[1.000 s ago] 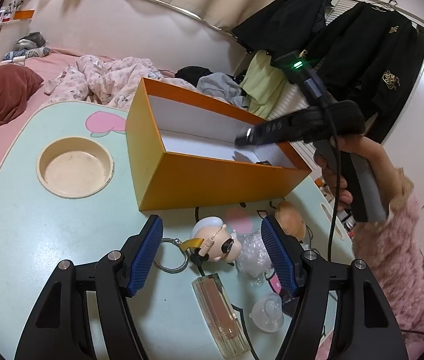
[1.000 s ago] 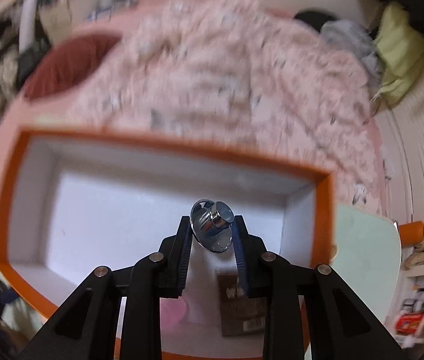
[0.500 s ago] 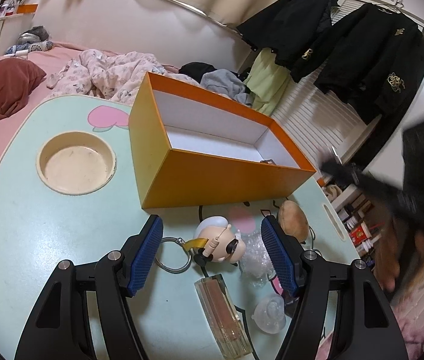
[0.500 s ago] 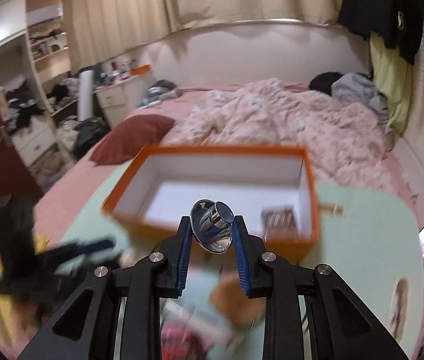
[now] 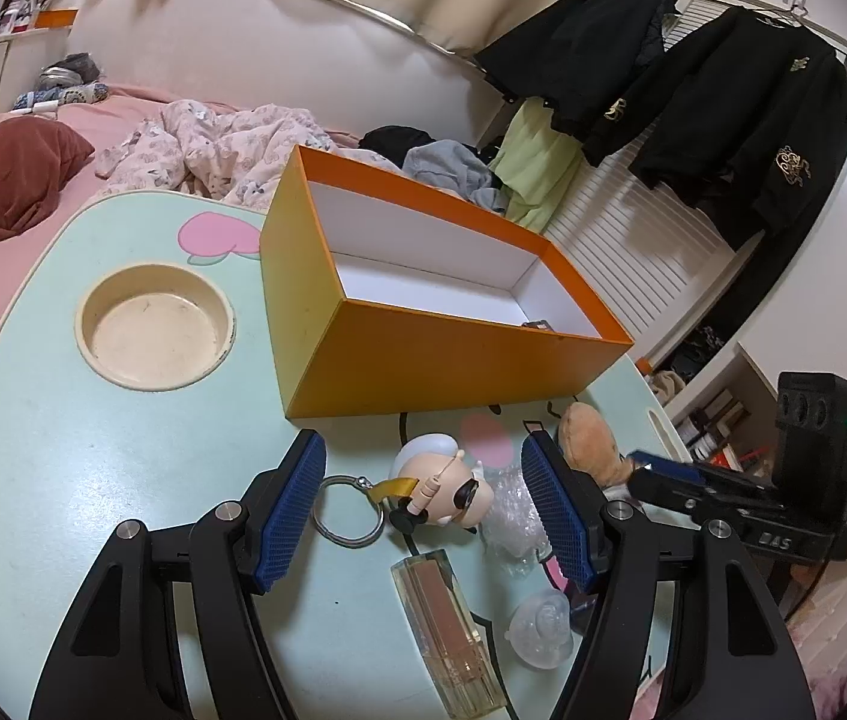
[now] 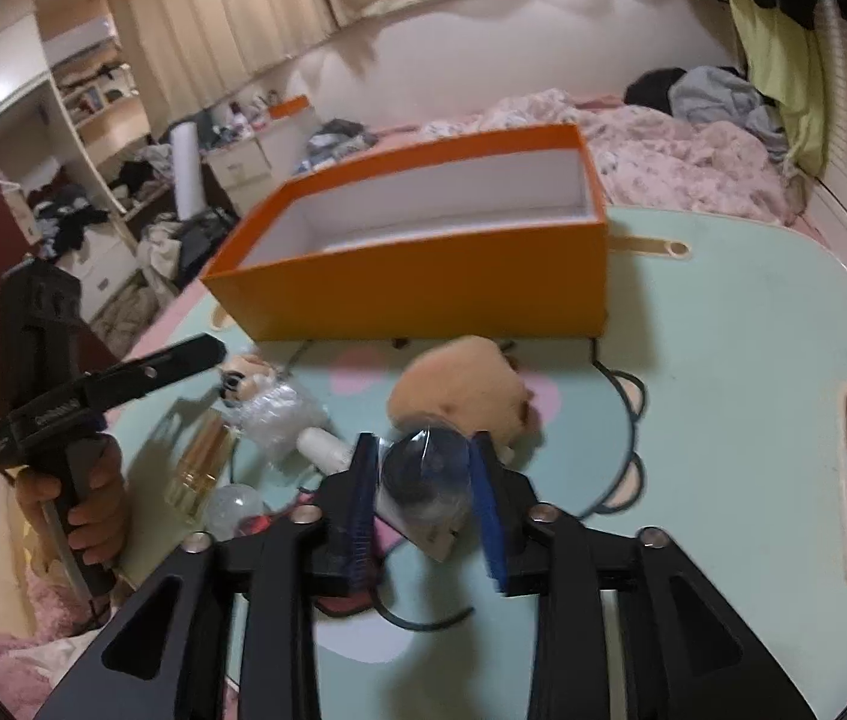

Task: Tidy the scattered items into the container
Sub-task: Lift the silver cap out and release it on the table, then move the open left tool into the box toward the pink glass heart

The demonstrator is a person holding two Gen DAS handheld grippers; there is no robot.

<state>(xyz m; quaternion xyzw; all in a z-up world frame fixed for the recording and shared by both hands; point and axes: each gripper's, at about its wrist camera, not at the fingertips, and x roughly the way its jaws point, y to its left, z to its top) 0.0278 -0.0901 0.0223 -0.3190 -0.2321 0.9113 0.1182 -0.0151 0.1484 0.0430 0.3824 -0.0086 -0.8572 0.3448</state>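
The orange box (image 5: 423, 360) stands open on the pale green table (image 5: 63, 450), with a dark item (image 5: 537, 324) in its right end. My left gripper (image 5: 429, 510) is open low over the table, its pads either side of a keychain figure (image 5: 447, 480) and its ring (image 5: 348, 516), touching neither. My right gripper (image 6: 426, 498) hovers in front of the box (image 6: 423, 276), near a tan plush (image 6: 459, 384). Its jaws are opening. A dark round thing in clear wrap (image 6: 423, 474) shows blurred between them; I cannot tell whether the pads touch it.
A gold lipstick tube (image 5: 447, 618), a clear dome (image 5: 543, 624) and crumpled bubble wrap (image 5: 510, 504) lie near my left gripper. A round cup recess (image 5: 153, 324) sits left of the box. The table rests on a pink bed with bedding behind. A hand (image 6: 87, 510) grips the left tool.
My right gripper pulled back from above the box to low over the items in front of it. Its jaws widened, and the shiny metal piece they pinched no longer shows. The left gripper stayed put.
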